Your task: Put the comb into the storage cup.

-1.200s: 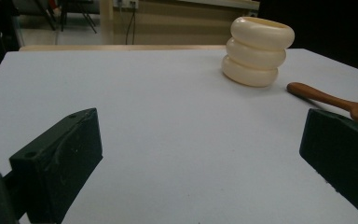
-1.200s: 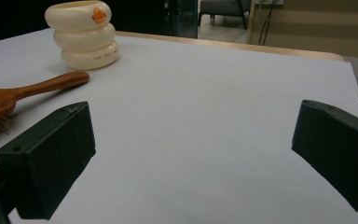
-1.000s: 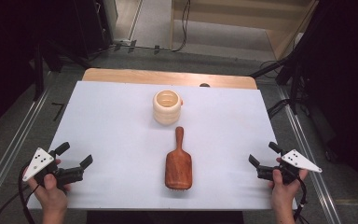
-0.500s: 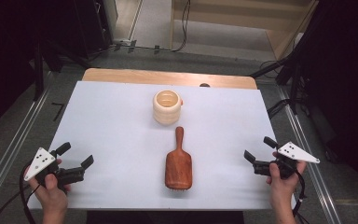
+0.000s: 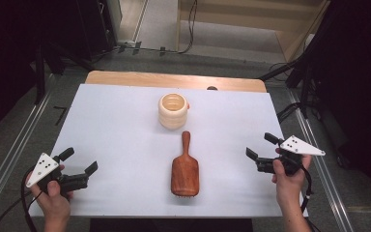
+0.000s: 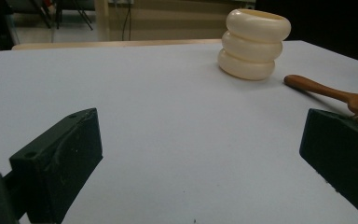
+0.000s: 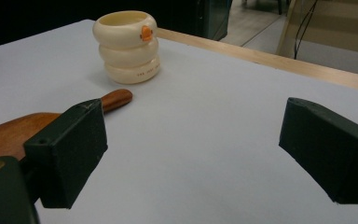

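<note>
A brown wooden hairbrush lies in the middle of the white table sheet, handle pointing away from me. Beyond its handle stands a cream ribbed cup with a small orange mark. My left gripper rests open near the front left corner, well left of the brush, nothing between its jaws. My right gripper hovers open at the right edge, level with the brush handle; its jaws have just been closing slightly, with nothing between them. The left gripper view shows the cup and brush handle. The right gripper view shows the cup and brush.
A bare wooden strip runs along the table's far edge. Metal rails flank both sides of the table, with cables on the floor at the right. Dark stands and floor lie beyond the far edge.
My right gripper has risen off the sheet and shifted a little toward the far side. The left gripper, brush and cup have stayed put.
</note>
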The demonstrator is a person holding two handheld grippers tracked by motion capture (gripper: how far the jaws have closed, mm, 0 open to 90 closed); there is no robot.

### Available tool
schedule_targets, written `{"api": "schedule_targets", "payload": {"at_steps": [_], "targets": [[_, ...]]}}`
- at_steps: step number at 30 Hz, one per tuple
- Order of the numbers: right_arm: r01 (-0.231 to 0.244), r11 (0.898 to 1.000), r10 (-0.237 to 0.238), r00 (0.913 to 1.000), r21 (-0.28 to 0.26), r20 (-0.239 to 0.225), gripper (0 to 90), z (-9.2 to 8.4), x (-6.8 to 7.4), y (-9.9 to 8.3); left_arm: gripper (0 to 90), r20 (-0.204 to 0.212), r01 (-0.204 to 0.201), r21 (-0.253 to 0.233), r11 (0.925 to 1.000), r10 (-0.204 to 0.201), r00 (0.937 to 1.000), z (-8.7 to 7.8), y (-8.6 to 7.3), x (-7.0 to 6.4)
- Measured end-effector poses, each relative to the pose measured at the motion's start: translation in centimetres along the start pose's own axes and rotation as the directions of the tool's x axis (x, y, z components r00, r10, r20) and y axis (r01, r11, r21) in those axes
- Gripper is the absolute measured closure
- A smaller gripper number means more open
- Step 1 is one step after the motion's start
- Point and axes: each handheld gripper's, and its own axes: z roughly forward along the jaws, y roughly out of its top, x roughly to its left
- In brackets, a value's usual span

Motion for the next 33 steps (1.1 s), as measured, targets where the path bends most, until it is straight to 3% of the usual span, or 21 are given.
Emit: {"api": "schedule_targets", "payload": {"at_steps": [6,33], "targets": [[0.023,1.000,-0.023,0.9993,0.004,-0.028,5.8,0.9,0.3,1.6,0.0,0.022,-0.015,0.005,0.9999,0.015,0.9996,0.1,0.0,-0.1],[0.094,0.992,-0.083,0.9881,0.084,-0.129,5.9,5.9,2.1,5.5,0.0,0.028,-0.016,0.010,0.9998,0.015,0.9995,0.2,0.0,-0.1]]}}
